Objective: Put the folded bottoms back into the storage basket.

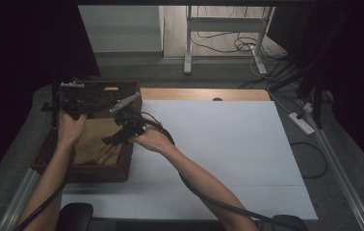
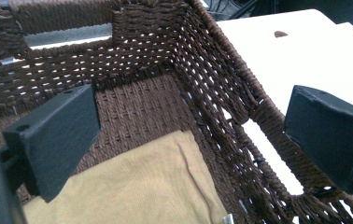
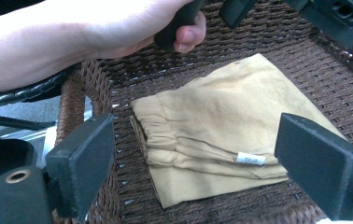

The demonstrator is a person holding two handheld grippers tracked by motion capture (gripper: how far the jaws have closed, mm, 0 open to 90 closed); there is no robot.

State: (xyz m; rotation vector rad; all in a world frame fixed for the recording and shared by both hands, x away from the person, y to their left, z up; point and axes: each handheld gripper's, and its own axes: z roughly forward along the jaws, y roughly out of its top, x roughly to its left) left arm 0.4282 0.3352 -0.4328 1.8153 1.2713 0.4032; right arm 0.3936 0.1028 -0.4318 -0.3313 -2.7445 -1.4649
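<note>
Hovering over the near part of the woven basket (image 3: 95,79), the right claw (image 3: 195,163) is spread wide and empty, its jaws framing the folded tan garment (image 3: 221,130) that lies flat on the basket floor. Farther back, the left claw (image 2: 188,140) is likewise released, its jaws straddling the basket's side wall, one inside above the cloth, one out over the white surface (image 2: 314,51). A descent there could catch the wicker and tip or drag the basket. Pinching the top layer alone might unfold the garment. Its far edge is cut off, and the dim high view blurs the folds.
</note>
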